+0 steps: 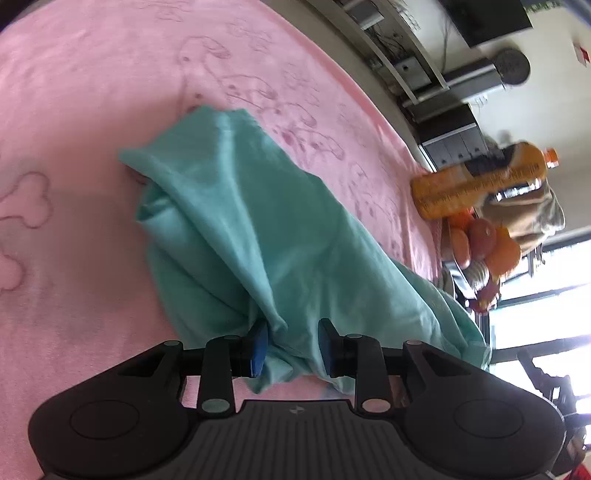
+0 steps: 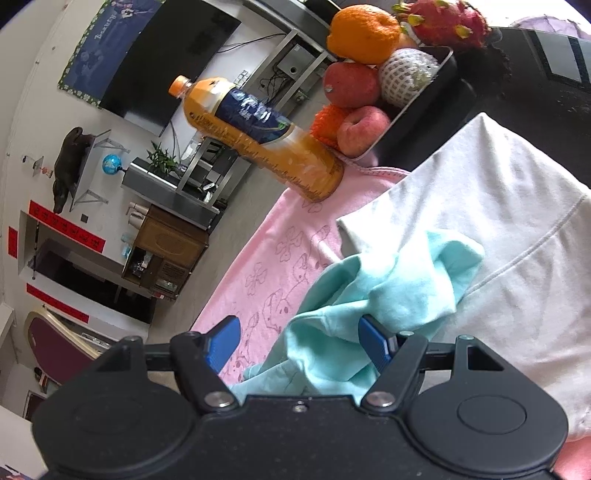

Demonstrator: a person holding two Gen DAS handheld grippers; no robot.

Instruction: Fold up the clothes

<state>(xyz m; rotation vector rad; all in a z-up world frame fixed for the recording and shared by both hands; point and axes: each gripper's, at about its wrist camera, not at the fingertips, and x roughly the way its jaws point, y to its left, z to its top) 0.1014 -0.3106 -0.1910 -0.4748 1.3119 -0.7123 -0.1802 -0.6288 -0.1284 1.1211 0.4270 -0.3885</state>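
A teal garment [image 1: 236, 221] lies crumpled on the pink blanket [image 1: 92, 110]. Its folds run from the far left down into my left gripper [image 1: 292, 347]. The blue pads [image 1: 258, 349] pinch a bunch of that cloth, and creases fan out from the grip. In the right wrist view another part of the teal garment [image 2: 369, 295] lies over a white garment [image 2: 498, 240]. My right gripper [image 2: 299, 345] stands wide open over it. The cloth touches only the right pad [image 2: 375, 343]; the left pad hangs over bare pink blanket [image 2: 266, 266].
An orange drink bottle [image 2: 258, 136] stands at the blanket's far edge beside a dark tray [image 2: 417, 110] piled with fruit [image 2: 362, 33]. The same bottle [image 1: 476, 181] shows in the left wrist view. Past the edge are floor, a wooden cabinet [image 2: 166, 251] and shelving.
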